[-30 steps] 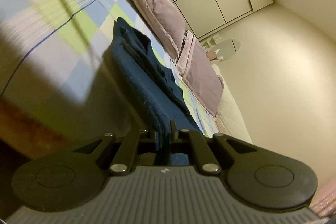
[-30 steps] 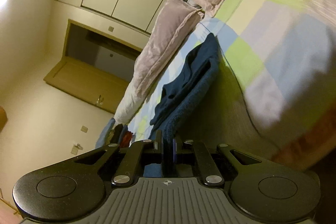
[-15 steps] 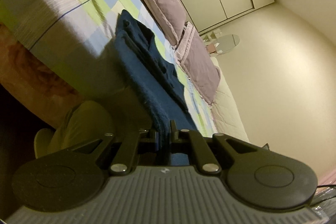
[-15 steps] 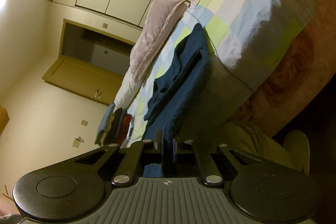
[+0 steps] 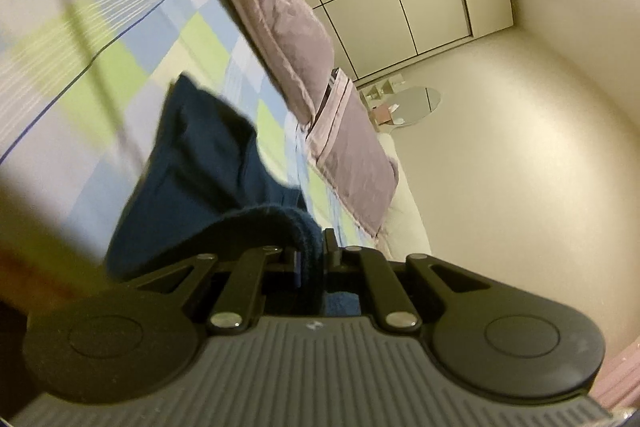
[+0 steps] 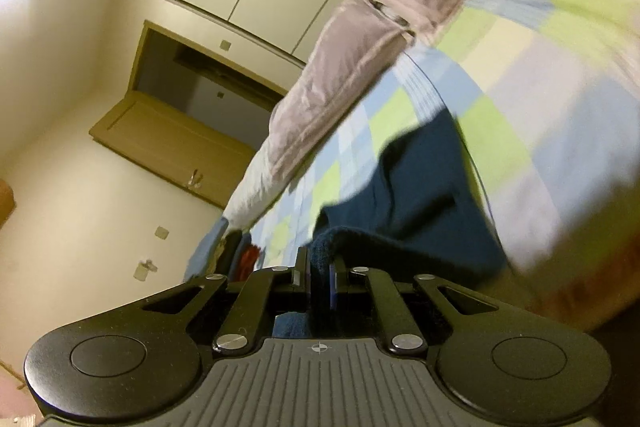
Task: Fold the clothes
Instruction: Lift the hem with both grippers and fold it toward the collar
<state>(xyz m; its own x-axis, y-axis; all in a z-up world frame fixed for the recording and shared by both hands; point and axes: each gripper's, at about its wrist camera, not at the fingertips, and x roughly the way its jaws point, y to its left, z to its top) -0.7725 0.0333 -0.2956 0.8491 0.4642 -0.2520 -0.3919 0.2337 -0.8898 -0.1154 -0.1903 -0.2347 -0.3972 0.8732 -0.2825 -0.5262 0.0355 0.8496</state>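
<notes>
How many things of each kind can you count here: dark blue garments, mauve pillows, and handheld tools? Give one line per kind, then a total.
Dark blue garment: 1
Mauve pillows: 2
Tools, left tool and right tool, each shut on the garment: 2
Total: 5

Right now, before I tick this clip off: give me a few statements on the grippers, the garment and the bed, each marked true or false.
1. Both grippers are shut on the dark blue garment. True: the left gripper and the right gripper each pinch its edge.
2. The bedspread is plain white. False: it is checked in green, blue and cream.
3. Mauve pillows lie along the far edge of the bed. True.
4. The garment hangs clear of the bed. False: its far part lies on the bedspread.
5. The doorway in the right wrist view is closed. False: its door stands open.
</notes>
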